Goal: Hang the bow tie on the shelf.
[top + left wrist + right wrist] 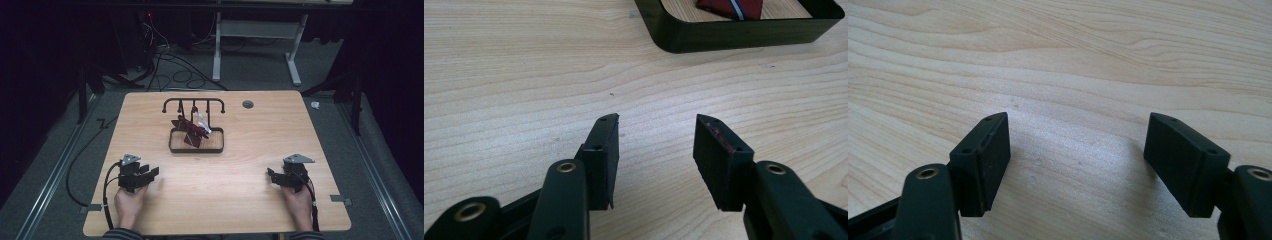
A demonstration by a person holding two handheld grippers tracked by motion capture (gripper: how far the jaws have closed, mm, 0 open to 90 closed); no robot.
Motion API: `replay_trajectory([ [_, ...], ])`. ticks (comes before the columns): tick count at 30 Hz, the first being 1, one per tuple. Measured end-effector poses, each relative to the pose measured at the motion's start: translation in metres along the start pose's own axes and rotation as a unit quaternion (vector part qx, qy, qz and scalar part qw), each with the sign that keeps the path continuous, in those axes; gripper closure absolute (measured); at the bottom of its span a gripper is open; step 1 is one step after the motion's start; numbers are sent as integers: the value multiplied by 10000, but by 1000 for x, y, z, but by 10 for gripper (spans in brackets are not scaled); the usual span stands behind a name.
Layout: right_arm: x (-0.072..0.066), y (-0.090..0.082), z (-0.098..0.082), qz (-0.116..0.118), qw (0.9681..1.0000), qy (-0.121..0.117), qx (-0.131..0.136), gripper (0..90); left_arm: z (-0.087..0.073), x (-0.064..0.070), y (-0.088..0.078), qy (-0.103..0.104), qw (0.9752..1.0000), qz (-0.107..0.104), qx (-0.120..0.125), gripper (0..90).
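A black tray (172,145) with a tall black rack (193,102) sits at the middle back of the wooden table (235,200). Dark red striped cloth, like ties (189,129), hangs from the rack into the tray. In the left gripper view the tray's corner (684,37) and a piece of red striped cloth (730,7) lie ahead. My left gripper (150,175) rests near the front left, open, nothing between its jaws (657,150). My right gripper (271,176) rests near the front right, open wide over bare wood (1078,160).
A small round grommet (247,104) sits in the table's back right. Cables (175,70) lie on the floor behind the table, by a white desk frame (255,35). Each gripper's cable (106,192) trails off the front edge.
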State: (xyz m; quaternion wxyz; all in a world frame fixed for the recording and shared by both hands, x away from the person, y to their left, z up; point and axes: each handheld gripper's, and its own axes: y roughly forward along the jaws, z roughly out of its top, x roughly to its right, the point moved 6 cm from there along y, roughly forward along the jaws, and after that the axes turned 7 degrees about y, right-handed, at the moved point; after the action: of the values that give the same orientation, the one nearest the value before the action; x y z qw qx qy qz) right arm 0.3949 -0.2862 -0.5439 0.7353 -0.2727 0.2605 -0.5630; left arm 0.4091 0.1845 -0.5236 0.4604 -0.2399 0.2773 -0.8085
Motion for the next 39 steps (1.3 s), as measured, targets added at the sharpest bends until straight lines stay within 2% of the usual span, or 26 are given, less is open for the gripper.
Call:
replay_trajectory([
  [16, 0, 0, 0, 0, 10000, 0, 1, 277, -3, -2, 9, 198, 9995, 221, -59, 523],
  [34, 0, 0, 0, 2, 10000, 2, -1, 277, -5, 0, 21, 405, 9984, 369, -119, 515],
  [39, 0, 0, 0, 1, 10000, 0, -1, 277, -5, 0, 22, 448, 9981, 408, -66, 507],
])
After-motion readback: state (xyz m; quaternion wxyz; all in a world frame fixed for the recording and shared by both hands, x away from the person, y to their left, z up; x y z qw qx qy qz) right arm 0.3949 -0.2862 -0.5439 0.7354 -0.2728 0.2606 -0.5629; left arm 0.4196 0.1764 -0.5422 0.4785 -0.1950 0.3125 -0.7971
